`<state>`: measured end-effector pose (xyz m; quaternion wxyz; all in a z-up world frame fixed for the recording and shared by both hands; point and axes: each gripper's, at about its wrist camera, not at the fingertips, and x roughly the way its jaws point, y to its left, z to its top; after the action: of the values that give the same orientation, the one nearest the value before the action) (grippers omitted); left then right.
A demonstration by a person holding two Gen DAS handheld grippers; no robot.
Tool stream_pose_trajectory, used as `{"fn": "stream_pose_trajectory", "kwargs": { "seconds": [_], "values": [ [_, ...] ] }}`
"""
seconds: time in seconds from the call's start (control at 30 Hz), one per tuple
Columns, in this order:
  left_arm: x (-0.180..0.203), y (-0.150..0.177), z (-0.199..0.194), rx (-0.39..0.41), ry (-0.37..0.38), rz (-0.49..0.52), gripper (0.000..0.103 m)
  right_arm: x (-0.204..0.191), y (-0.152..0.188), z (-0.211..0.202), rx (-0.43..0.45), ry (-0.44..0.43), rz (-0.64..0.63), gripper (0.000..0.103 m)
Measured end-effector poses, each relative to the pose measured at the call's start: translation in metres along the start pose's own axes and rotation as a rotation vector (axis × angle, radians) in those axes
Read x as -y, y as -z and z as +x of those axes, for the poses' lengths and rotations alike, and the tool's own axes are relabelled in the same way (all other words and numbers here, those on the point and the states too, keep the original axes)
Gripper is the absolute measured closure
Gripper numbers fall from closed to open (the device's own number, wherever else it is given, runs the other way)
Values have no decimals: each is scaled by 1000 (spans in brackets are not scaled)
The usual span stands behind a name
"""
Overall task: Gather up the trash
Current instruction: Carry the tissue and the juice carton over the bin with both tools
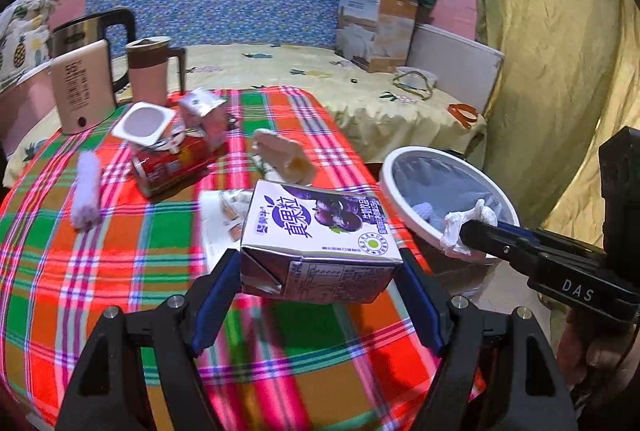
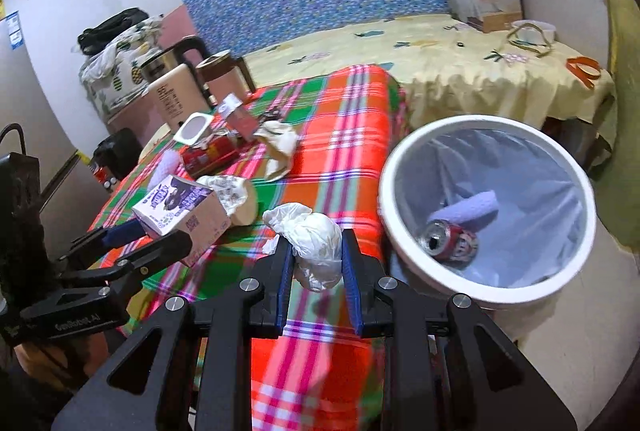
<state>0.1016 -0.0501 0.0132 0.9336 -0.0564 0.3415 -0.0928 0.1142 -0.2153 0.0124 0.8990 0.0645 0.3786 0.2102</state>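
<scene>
Trash in transit: left gripper [image 1: 320, 267] jaws clamp a milk carton [image 1: 320, 231], right gripper [image 2: 318, 263] jaws pinch crumpled tissue [image 2: 316, 247]; bin [image 2: 400, 167] just right of them awaits release overhead.

Bright even indoor light, fisheye-warped dark edges, slight motion blur.

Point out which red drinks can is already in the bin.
The crushed red can lying inside the white-rimmed bin; the other red can still lies on the plaid tablecloth.

Left gripper [image 1: 320, 271] clamped on carton [image 1: 320, 231]; right gripper [image 2: 318, 263] pinched on crumpled tissue [image 2: 312, 243]; both angled downward.
</scene>
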Motion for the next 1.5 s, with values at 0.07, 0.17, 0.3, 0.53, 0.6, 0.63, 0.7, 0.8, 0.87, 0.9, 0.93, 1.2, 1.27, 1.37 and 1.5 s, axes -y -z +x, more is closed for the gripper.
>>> {"fn": "stream_pose_trajectory", "kwargs": {
  "seconds": [0.07, 0.17, 0.3, 0.53, 0.6, 0.63, 0.7, 0.8, 0.87, 0.9, 0.93, 1.2, 1.27, 1.37, 1.5],
  "values": [
    [8, -1, 4, -3, 8, 13, 24, 8, 1, -3, 4, 12, 14, 78],
    [20, -5, 11, -12, 29, 36, 24, 21, 1, -7, 14, 34, 38, 78],
    [37, -11, 22, -20, 62, 68, 24, 44, 2, -11, 23, 70, 76, 77],
    [66, -24, 44, -36, 131, 116, 25, 77, 4, -14, 26, 122, 140, 77],
    [75, -27, 52, -42, 146, 132, 25, 84, 4, -12, 22, 130, 154, 77],
    [79, -29, 55, -46, 151, 139, 26, 88, 5, -12, 19, 135, 162, 77],
    [86, -32, 62, -54, 170, 149, 26, 94, 5, -10, 16, 146, 171, 77],
    [97, -35, 73, -65, 186, 171, 40, 102, 5, -8, 11, 155, 184, 77],
    [104, -37, 83, -80, 194, 191, 52, 107, 6, -6, 6, 161, 195, 77],
    [107, -38, 88, -89, 194, 199, 66, 110, 6, -6, 5, 161, 199, 77],
    [109, -39, 93, -99, 195, 207, 73, 112, 7, -5, 2, 162, 204, 77],
    [99, -39, 115, -137, 160, 179, 73, 119, 10, -4, -2, 159, 219, 77],
    [98, -37, 118, -142, 152, 180, 73, 120, 11, -2, -6, 160, 224, 77],
    [97, -32, 121, -159, 155, 176, 73, 120, 13, -3, -6, 159, 229, 77],
    [90, -27, 111, -149, 152, 173, 73, 118, 16, -5, 6, 154, 234, 77]
  ]
}}
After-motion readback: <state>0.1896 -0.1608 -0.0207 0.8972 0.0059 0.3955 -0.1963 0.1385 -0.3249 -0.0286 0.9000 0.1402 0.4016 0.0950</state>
